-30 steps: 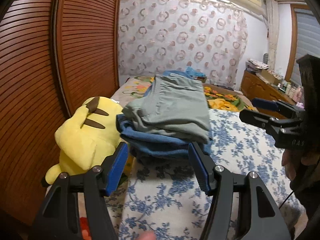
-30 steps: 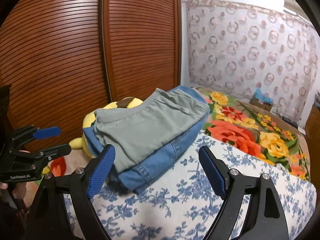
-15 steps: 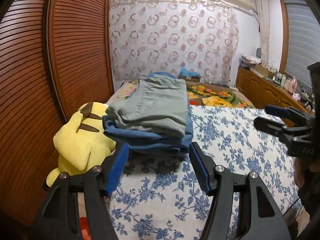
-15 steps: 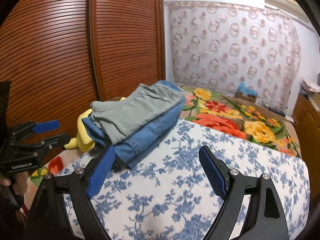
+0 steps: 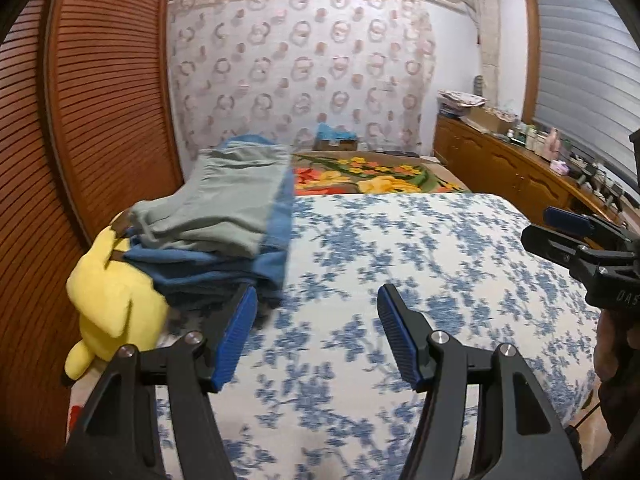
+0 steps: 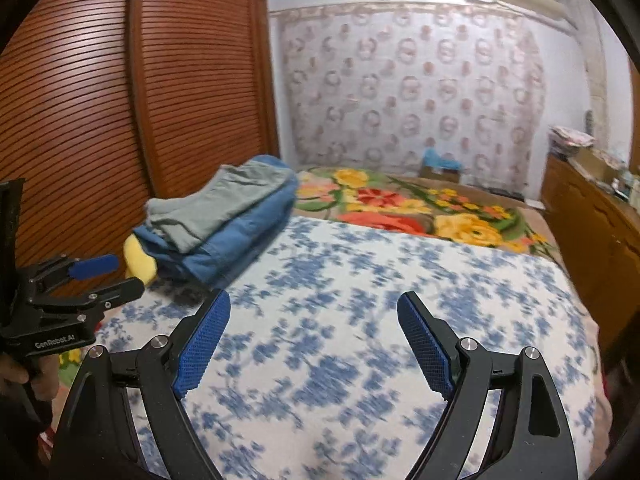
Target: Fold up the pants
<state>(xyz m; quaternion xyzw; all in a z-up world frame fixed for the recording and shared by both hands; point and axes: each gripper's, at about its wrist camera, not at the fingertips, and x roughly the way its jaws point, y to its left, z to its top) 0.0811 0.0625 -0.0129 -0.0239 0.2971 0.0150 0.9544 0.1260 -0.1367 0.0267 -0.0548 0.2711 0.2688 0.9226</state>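
Bedroom shot: bed with a blue-flowered sheet (image 5: 400, 248), louvered wooden doors (image 6: 80, 112) alongside. Folded pants (image 5: 224, 208), grey-green pair stacked on blue denim, sit at the sheet's door-side edge, right against a yellow plush toy (image 5: 108, 292). Left tongs (image 5: 312, 332) and right tongs (image 6: 312, 340) both hang released over bare sheet, nothing between them, well clear of the pants.
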